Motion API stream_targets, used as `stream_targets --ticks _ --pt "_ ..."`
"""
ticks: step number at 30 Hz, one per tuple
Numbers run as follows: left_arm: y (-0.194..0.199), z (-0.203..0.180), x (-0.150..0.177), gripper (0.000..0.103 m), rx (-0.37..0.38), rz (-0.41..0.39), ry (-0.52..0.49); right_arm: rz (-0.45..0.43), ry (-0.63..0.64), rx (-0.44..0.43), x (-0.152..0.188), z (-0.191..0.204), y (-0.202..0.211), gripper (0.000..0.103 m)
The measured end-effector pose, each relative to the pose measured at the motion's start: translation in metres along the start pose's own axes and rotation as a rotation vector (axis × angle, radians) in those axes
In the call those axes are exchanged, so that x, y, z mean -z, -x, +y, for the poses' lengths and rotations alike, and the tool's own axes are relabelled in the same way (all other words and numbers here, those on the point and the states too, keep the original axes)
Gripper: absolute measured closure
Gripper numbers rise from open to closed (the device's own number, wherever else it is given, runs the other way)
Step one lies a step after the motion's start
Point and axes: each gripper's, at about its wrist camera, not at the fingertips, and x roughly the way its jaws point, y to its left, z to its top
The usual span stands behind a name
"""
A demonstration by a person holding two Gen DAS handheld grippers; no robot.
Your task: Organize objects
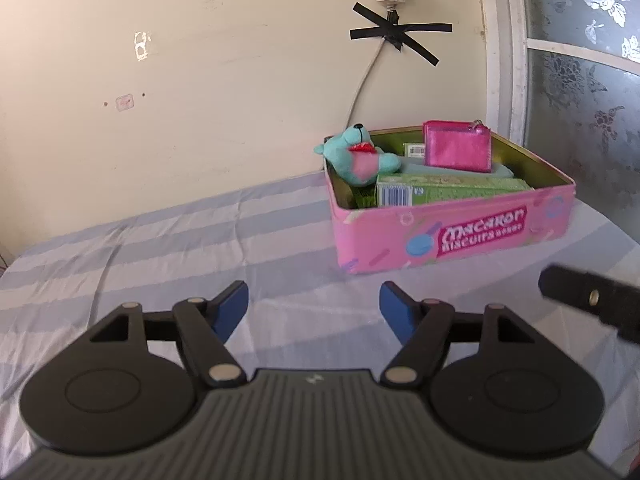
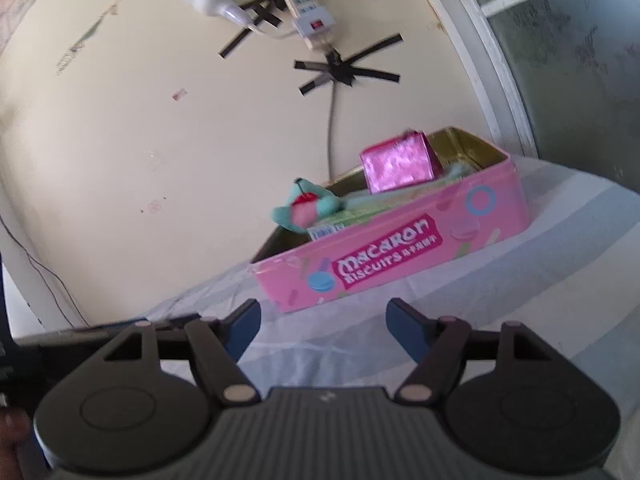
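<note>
Pink tin (image 1: pixel 460 236) on the striped cloth (image 1: pixel 160 240) against the wall, holding a teal plush toy (image 1: pixel 356 154), pink purse (image 1: pixel 456 146) and green boxes (image 1: pixel 452 190). Left tongs (image 1: pixel 314 308) and right tongs (image 2: pixel 323 328) gape, empty.

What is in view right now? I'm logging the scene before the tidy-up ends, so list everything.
biscuit tin: one, pink, lid off, on the striped cloth toward the wall
plush toy: one, teal with pink belly, leaning over the tin's left end
purse: one, shiny pink, upright at the tin's back
green box: one, lying along the tin's front wall
cloth: one, pale blue and white stripes, covering the surface
power strip: one, white, on the cream wall above the tin
black tape: several strips holding the cable to the wall
left gripper: one, black with blue pads, open, empty
right gripper: one, same colours, open, empty
</note>
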Motion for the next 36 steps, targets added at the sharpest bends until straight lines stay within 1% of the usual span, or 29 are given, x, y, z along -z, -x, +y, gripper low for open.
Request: stream_targets --ticks 6,7,8,9,10,14,18,22,25,36 --pt "0.012 0.000 0.013 0.028 0.008 0.005 -0.006 -0.043 0.034 -0.001 0.003 0.014 0.018 0.029" --pt "0.013 -0.001 0.013 0.026 0.006 0.006 -0.008 -0.049 0.041 0.002 0.003 0.016 0.020 0.029" --pt "0.014 -0.002 0.015 0.019 0.004 0.005 -0.012 -0.057 0.049 0.006 0.004 0.018 0.022 0.029" --pt "0.015 -0.003 0.016 0.016 0.006 0.002 -0.015 -0.064 0.055 0.010 0.005 0.019 0.023 0.028" --pt "0.016 -0.004 0.016 0.011 0.007 -0.002 -0.017 -0.069 0.059 0.014 0.005 0.020 0.024 0.028" --pt "0.019 -0.008 0.019 0.005 0.001 -0.012 -0.028 -0.071 0.059 0.019 0.007 0.018 0.025 0.028" --pt "0.017 -0.009 0.021 0.004 -0.005 0.001 -0.026 -0.063 0.048 0.025 0.009 0.015 0.022 0.026" --pt "0.013 -0.009 0.023 0.000 -0.013 0.017 -0.022 -0.053 0.041 0.029 0.010 0.013 0.017 0.025" --pt "0.012 -0.009 0.024 0.000 -0.027 0.021 -0.020 -0.041 0.040 0.028 0.012 0.013 0.013 0.025" --pt "0.006 -0.008 0.026 0.000 -0.043 0.039 -0.017 -0.014 0.033 0.035 0.016 0.010 0.006 0.025"
